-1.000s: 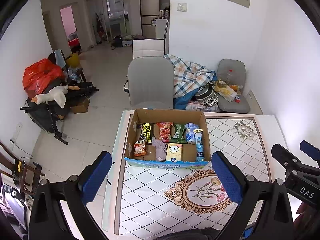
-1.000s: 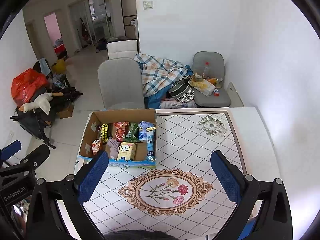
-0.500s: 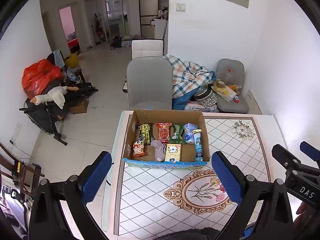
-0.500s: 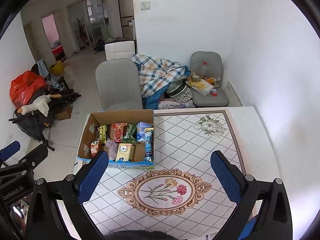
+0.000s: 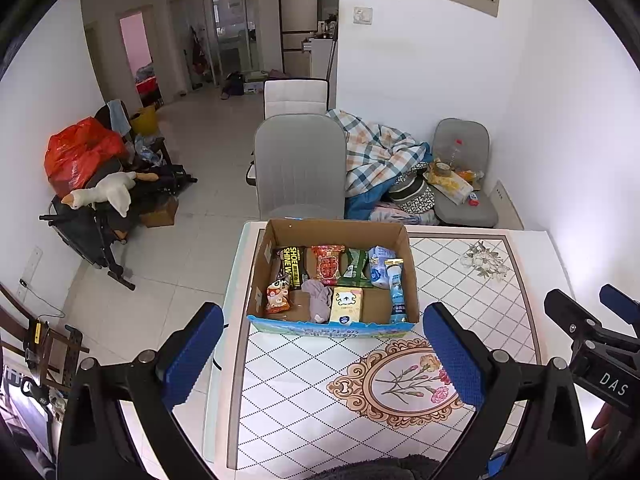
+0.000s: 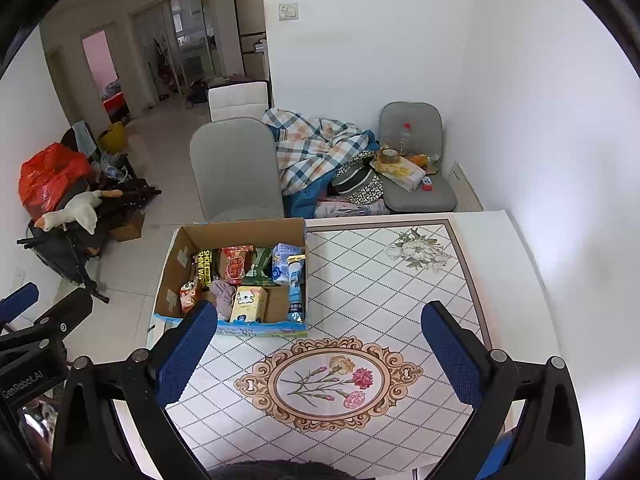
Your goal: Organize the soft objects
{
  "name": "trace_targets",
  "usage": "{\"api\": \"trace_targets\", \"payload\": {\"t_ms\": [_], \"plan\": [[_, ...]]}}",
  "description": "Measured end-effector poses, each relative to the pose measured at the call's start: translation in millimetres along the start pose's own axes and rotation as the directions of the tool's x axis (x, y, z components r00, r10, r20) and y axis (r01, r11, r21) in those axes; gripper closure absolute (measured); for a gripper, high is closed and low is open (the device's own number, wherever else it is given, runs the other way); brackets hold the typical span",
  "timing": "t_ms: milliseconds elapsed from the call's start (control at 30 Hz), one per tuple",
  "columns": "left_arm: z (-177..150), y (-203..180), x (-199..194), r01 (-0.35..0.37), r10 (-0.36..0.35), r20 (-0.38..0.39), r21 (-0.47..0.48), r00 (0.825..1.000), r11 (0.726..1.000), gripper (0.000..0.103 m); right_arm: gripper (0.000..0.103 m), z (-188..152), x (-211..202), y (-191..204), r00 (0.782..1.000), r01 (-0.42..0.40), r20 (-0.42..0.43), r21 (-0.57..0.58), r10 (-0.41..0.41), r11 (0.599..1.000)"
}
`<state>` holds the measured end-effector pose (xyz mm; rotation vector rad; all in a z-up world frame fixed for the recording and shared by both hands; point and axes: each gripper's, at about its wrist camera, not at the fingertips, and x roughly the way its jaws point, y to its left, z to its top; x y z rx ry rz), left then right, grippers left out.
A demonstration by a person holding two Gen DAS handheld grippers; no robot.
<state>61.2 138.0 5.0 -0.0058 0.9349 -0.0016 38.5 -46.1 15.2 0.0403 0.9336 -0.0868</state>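
Observation:
An open cardboard box sits at the far left of the patterned table. It holds several soft packets, a yellow tissue pack and a mauve cloth. My left gripper is open and empty, held high in front of the box. My right gripper is open and empty above the table's flower medallion, right of the box.
A grey chair stands behind the box. A plaid blanket pile and a second chair with clutter lie by the far wall. A stroller with a toy goose is on the floor left.
Both grippers have drifted slightly back and up; the box looks a little further away. Nothing was gripped or released.

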Motion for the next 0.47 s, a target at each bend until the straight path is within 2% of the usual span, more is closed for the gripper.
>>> {"api": "trace_targets", "payload": {"t_ms": [467], "plan": [[-4.2,0.6,-2.0,-0.005,0.005,0.001,-0.008,1.000,1.000,0.001,0.000,-1.0,-0.8,0.4,1.000,0.003,0.001,0.011,-0.003,1.000]]}}
